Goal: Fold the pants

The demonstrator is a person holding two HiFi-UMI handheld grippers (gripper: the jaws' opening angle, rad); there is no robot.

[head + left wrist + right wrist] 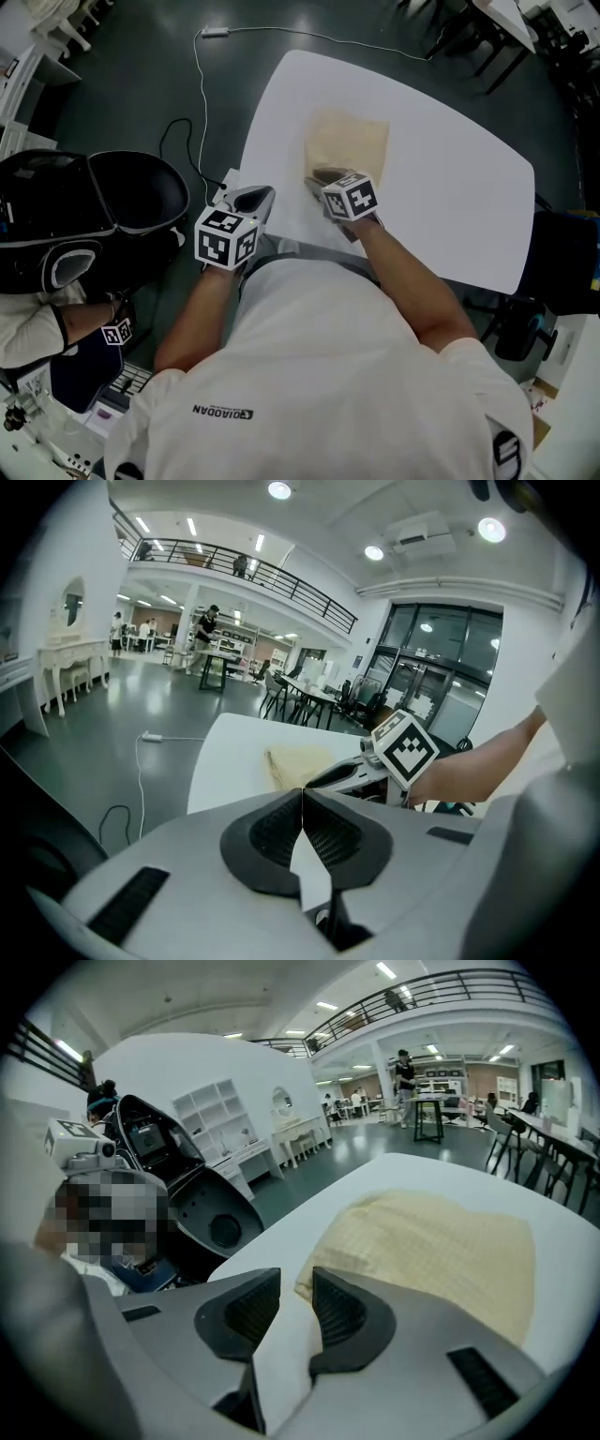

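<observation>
Where the head view looks down, the folded pants (349, 142) lie on the white tabletop (450, 187), with the right gripper (323, 178) at their near edge and the left gripper (255, 198) just beside it. In the left gripper view, its jaws are pressed together. In the right gripper view, the jaws stand slightly spread at the pants' corner, gripping nothing

White table (450, 169) with rounded corners, folded pale-yellow pants (349, 141) flat near its middle

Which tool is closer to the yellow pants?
The right tool: its tip is at the near edge of the folded yellow pants. The left tool is off to the side, by the edge of the table, clear of them.
</observation>
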